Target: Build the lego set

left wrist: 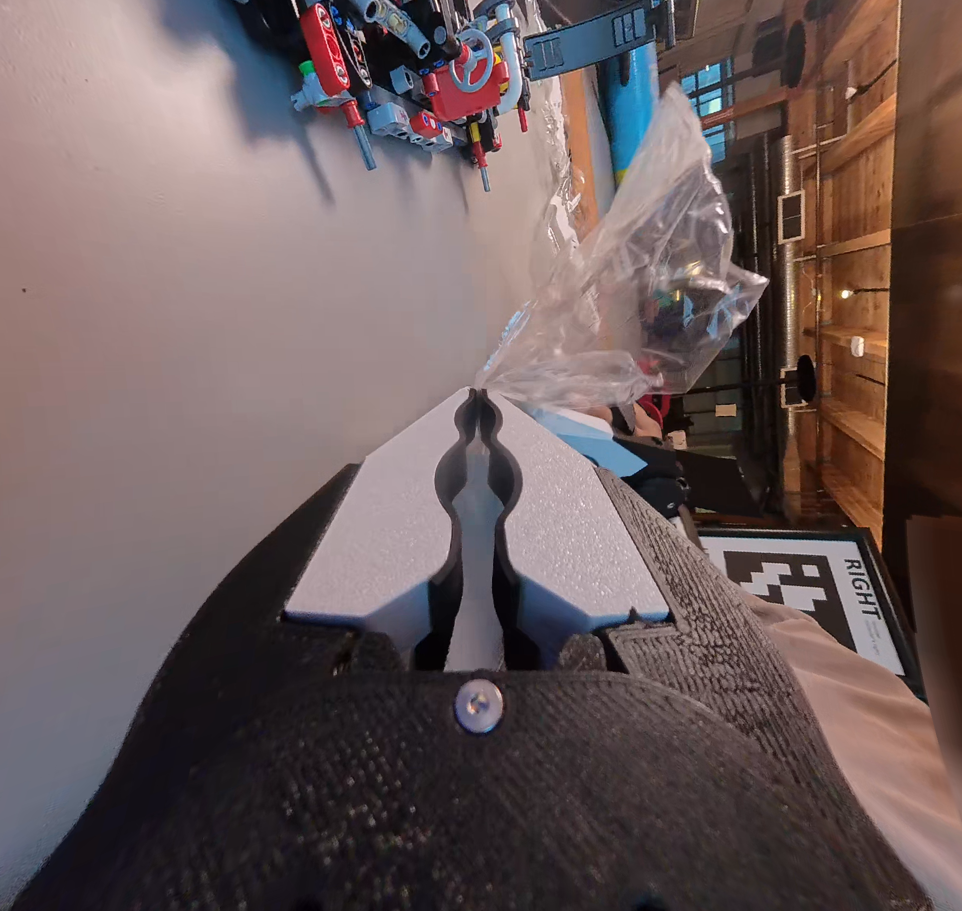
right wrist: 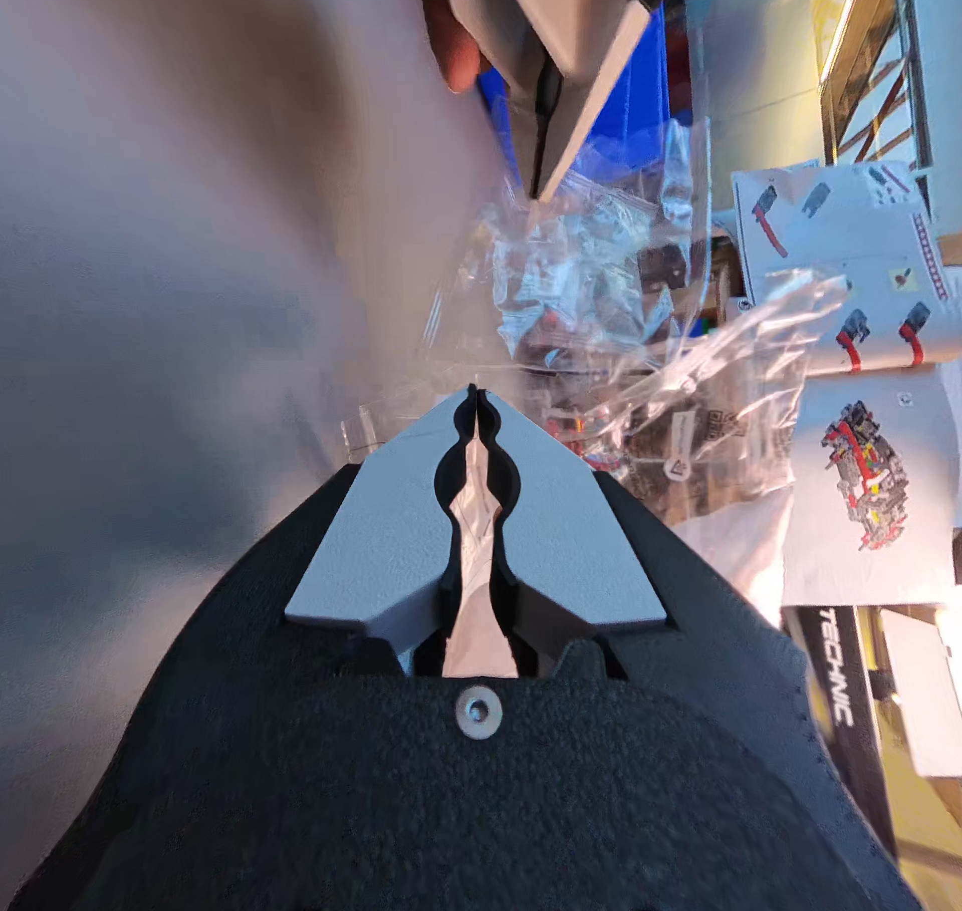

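Both the left gripper [left wrist: 478, 392] and right gripper [right wrist: 477, 391] are pinched tight on the crinkly clear plastic bag of bricks [left wrist: 640, 308], mid-frame. To open it well, pull slowly apart over the grey desk [left wrist: 208, 313], so bricks don't fly.

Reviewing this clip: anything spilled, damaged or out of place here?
Nothing spilled or broken. The clear plastic bag of parts is off the table, pinched by the left hand-held gripper and the right hand-held gripper. The partly built model sits intact.

Both tools pinch one plastic bag [left wrist: 640, 308] of parts, the left tool [left wrist: 478, 392] and the right tool [right wrist: 477, 390] at separate edges. The part-built model [left wrist: 416, 53] lies on the tabletop [left wrist: 182, 261] beyond; the instruction booklet [right wrist: 853, 417] lies behind the bag.
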{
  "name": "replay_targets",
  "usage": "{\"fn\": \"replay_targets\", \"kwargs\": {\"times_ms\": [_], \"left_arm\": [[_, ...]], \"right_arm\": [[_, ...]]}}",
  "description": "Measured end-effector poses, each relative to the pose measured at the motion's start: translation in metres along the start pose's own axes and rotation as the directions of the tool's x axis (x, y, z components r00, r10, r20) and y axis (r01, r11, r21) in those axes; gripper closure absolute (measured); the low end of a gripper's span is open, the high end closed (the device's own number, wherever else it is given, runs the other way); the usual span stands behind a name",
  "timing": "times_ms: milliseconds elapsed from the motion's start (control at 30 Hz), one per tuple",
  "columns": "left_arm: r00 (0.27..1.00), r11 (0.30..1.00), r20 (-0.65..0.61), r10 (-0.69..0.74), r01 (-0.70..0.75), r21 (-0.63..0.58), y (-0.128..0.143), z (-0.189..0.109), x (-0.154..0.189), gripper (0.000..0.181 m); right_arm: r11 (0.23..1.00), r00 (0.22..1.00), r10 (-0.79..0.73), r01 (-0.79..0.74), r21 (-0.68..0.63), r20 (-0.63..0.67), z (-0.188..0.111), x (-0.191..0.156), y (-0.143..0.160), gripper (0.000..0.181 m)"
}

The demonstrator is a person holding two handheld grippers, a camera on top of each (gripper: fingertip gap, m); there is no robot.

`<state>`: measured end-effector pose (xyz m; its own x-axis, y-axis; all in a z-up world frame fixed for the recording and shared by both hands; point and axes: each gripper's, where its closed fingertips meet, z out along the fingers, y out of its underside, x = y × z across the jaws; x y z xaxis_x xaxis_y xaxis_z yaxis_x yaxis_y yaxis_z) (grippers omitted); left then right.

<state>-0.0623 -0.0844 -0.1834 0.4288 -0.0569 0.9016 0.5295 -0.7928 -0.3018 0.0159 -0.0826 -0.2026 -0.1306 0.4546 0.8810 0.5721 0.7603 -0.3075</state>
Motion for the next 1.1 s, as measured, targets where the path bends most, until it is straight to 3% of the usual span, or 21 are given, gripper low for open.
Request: {"fn": "replay_targets", "kwargs": {"times_ms": [133,367,467,567,633,700,767,867,933,1000,1100], "left_arm": [[0.994,0.996,0.058,0.09,-0.09,-0.001,0.001,-0.005,-0.014,0.181],[0.95,0.95,0.051,0.308,-0.305,-0.072,0.012,-0.005,0.001,0.117],[0.849,0.859,0.128,0.512,-0.507,-0.074,-0.002,-0.012,0.006,0.1],[0.722,0.74,0.205,0.661,-0.673,-0.017,-0.027,-0.02,0.027,0.104],[0.688,0.698,0.194,0.7,-0.716,0.017,-0.038,-0.019,0.047,0.108],[0.765,0.763,-0.011,0.644,-0.642,0.08,-0.029,-0.006,0.083,0.128],[0.831,0.848,-0.169,0.53,-0.525,0.072,-0.02,0.017,0.104,0.131],[0.849,0.878,-0.238,0.472,-0.475,0.049,-0.016,0.048,0.113,0.136],[0.846,0.87,-0.209,0.491,-0.488,0.067,-0.022,0.057,0.113,0.159],[0.811,0.817,-0.097,0.577,-0.573,0.064,-0.032,0.063,0.1,0.179],[0.707,0.706,0.141,0.692,-0.705,0.071,-0.058,0.052,0.076,0.181]], "right_arm": [[0.973,0.973,0.232,-0.232,0.0,-0.02,-0.005,0.024,0.017,0.181],[0.877,0.877,0.48,-0.479,0.03,-0.014,-0.023,0.06,0.035,0.181],[0.856,0.856,0.516,-0.516,0.025,-0.036,-0.03,0.075,0.042,0.181],[0.828,0.831,0.556,-0.553,0.095,-0.015,-0.039,0.086,0.034,0.181],[0.818,0.822,0.568,-0.562,0.124,-0.021,-0.043,0.093,0.031,0.181],[0.808,0.822,0.569,-0.559,0.186,-0.002,-0.046,0.098,0.019,0.181],[0.784,0.815,0.578,-0.567,0.252,0.037,-0.048,0.101,0.0,0.181],[0.814,0.843,0.537,-0.525,0.249,0.021,-0.044,0.104,-0.015,0.181],[0.827,0.855,0.518,-0.504,0.248,0.009,-0.045,0.106,-0.02,0.181],[0.842,0.863,0.506,-0.487,0.232,-0.023,-0.046,0.109,-0.018,0.181],[0.799,0.79,0.599,-0.58,0.157,-0.132,-0.052,0.126,0.009,0.181]]}}
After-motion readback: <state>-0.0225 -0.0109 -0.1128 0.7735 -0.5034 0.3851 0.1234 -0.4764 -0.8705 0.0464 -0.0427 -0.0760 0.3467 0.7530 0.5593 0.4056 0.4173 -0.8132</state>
